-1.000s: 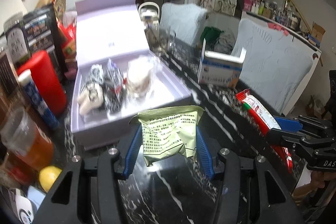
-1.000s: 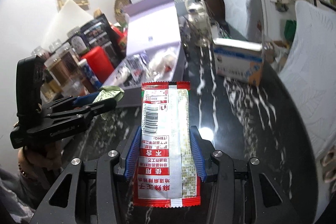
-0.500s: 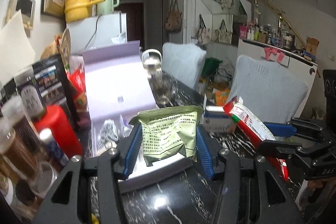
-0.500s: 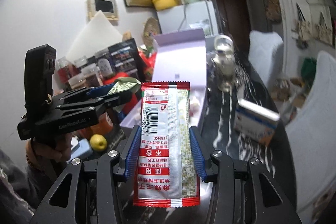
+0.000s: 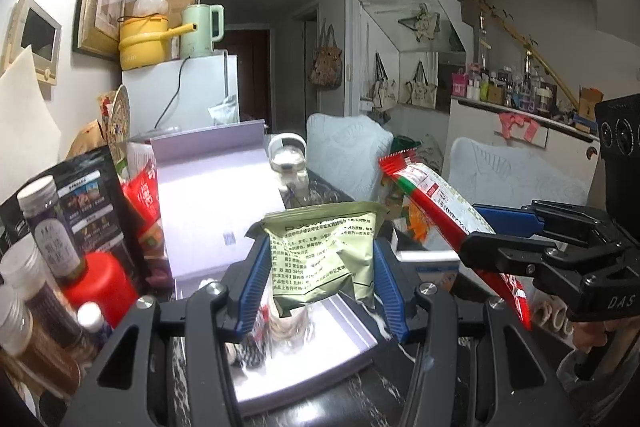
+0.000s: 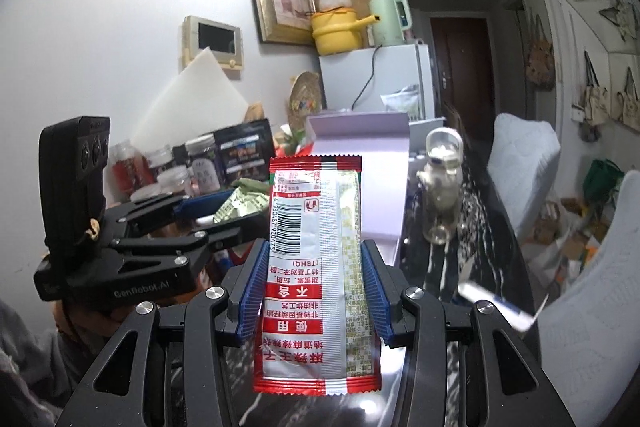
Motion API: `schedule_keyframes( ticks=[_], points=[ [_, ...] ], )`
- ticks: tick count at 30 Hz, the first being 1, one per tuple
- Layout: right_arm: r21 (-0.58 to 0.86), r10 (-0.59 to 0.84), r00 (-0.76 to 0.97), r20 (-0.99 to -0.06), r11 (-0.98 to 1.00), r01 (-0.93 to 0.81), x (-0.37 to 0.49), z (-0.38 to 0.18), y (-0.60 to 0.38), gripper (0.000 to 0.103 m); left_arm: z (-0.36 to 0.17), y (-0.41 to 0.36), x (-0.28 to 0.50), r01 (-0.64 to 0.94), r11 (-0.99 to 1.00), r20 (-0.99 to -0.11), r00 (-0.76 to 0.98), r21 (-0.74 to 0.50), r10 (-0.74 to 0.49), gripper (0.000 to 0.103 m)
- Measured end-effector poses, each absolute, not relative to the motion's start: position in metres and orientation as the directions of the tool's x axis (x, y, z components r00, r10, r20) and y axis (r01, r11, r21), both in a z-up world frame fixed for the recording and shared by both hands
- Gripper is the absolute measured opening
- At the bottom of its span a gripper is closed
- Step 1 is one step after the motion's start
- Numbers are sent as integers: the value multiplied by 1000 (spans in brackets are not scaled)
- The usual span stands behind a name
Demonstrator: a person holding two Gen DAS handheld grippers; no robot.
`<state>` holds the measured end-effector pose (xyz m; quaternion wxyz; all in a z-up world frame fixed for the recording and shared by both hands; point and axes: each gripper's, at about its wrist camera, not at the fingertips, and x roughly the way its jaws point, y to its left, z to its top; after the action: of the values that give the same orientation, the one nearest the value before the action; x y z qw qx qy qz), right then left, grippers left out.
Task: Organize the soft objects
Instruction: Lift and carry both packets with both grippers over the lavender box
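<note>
We hold a red and white packet [image 6: 316, 267] in our right gripper [image 6: 314, 291], the blue pads pressing on its two long edges. Its long axis runs straight out along the fingers, one crimped red end towards the camera and the other far beyond the fingertips. The face we see is silvery white with a barcode, red bands of white lettering and a panel of small green print, all reading upside down. From the left wrist camera the same packet [image 5: 436, 203] slants up and to the left out of the right gripper [image 5: 492, 231].

Our left gripper [image 5: 320, 279] is clamped on a green pouch [image 5: 324, 251], pads on its left and right sides. The pouch is squat, wider than long, olive green with dark printed text, creased and buckled inward at the middle; its sealed top edge points away from us. It hangs above the open lavender box [image 5: 312, 355], whose lid [image 5: 218, 215] stands upright behind. The box sits on a dark marbled table [image 6: 480, 227].
</note>
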<state>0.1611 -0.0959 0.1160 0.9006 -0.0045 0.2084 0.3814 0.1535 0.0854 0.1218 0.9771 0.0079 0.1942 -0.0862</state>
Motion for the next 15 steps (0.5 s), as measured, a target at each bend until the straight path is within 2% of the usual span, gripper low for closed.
schedule_keyframes(
  ticks=[7,15],
  points=[
    [144,702,626,-339,696,-703,183,134,-82,45,135,102,175,149,988,-330,932,-27,-150,50],
    [158,731,591,-342,665,-730,215,134,-53,45,131,130,203,60,998,-330,942,-31,-67,50]
  ],
)
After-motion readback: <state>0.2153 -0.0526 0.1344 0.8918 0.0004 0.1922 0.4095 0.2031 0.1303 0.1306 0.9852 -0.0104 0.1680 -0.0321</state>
